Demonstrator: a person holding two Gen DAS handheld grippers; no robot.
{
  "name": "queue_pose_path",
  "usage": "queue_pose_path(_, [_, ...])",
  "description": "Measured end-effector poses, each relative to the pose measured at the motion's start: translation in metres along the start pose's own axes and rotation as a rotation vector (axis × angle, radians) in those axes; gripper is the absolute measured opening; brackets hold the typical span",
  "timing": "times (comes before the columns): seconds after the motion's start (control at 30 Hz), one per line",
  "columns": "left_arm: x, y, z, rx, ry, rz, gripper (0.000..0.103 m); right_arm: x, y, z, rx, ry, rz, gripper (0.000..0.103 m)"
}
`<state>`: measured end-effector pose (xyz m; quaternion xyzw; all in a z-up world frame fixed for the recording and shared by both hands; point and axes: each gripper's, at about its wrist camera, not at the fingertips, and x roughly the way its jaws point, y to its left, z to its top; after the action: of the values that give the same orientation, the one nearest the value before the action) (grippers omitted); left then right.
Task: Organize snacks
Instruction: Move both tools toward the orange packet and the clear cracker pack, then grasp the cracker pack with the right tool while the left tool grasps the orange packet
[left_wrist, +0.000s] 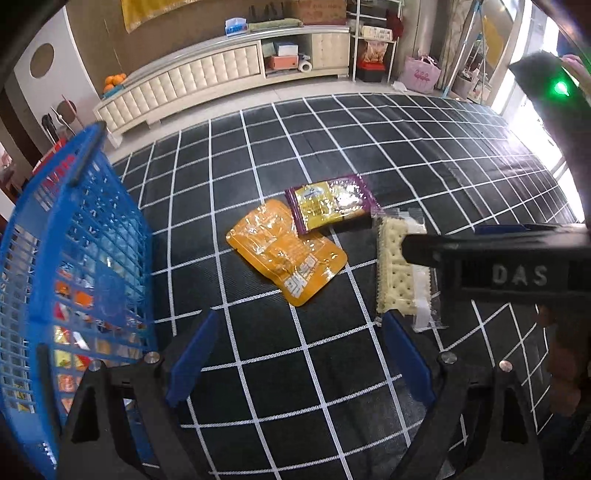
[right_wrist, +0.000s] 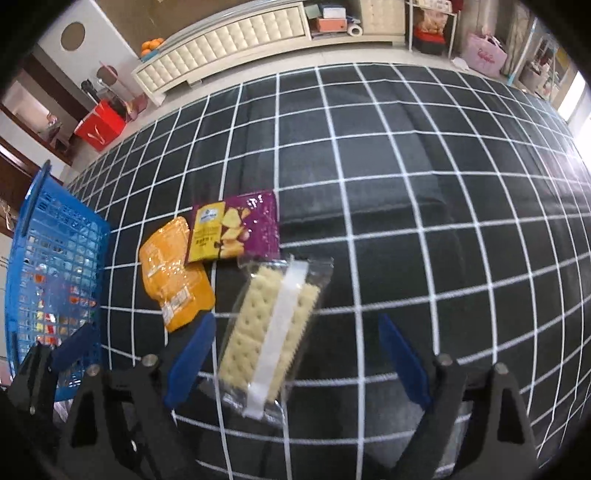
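An orange snack pouch (left_wrist: 286, 247) (right_wrist: 173, 275), a purple and yellow chip bag (left_wrist: 330, 203) (right_wrist: 234, 227) and a clear pack of crackers (left_wrist: 397, 275) (right_wrist: 271, 334) lie on the black grid mat. A blue basket (left_wrist: 74, 266) (right_wrist: 55, 266) holding several snacks stands at the left. My left gripper (left_wrist: 299, 350) is open and empty, just short of the orange pouch. My right gripper (right_wrist: 293, 354) is open, with the cracker pack lying between its fingers; in the left wrist view its body (left_wrist: 517, 266) reaches in from the right over the crackers.
The black mat with white grid lines (right_wrist: 406, 184) covers the surface. A cream cabinet (left_wrist: 221, 70) with shelves stands beyond it, with oranges (left_wrist: 114, 81) at its left end. A red bag (right_wrist: 99, 125) and a pink bag (left_wrist: 421, 74) sit on the floor.
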<state>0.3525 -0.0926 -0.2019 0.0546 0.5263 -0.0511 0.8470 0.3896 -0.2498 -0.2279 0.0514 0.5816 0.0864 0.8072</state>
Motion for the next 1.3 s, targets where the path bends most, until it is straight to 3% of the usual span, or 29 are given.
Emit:
queue_pose_path(0.1, [0.005, 0.006, 0.000, -0.018, 0.007, -0.016, 0.088, 0.010, 0.006, 0.001, -0.032, 0.034, -0.015, 0.083])
queue_pose_path(0.2, [0.008, 0.010, -0.002, -0.033, 0.016, -0.025, 0.088, 0.012, 0.013, 0.000, -0.084, 0.018, -0.049, 0.074])
queue_pose_path(0.27, [0.012, 0.011, -0.003, -0.037, 0.026, -0.019, 0.088, 0.010, 0.016, -0.003, -0.116, 0.003, -0.063, 0.063])
queue_pose_path(0.37, [0.014, 0.012, -0.004, -0.047, 0.034, -0.024, 0.088, 0.006, 0.013, -0.008, -0.135, -0.018, -0.050, 0.058])
queue_pose_path(0.67, [0.020, 0.014, 0.007, -0.124, 0.053, -0.043, 0.088, -0.026, -0.039, -0.020, -0.112, -0.119, 0.006, 0.057])
queue_pose_path(1.0, [0.044, 0.033, 0.031, -0.301, 0.081, -0.050, 0.088, -0.035, -0.040, -0.013, -0.118, -0.148, 0.029, 0.057])
queue_pose_path(1.2, [0.072, 0.032, 0.046, -0.324, 0.151, -0.011, 0.088, -0.037, -0.042, -0.005, -0.115, -0.167, 0.022, 0.058])
queue_pose_path(1.3, [0.078, 0.030, 0.054, -0.336, 0.138, 0.012, 0.088, -0.034, -0.040, -0.004, -0.113, -0.167, 0.025, 0.058])
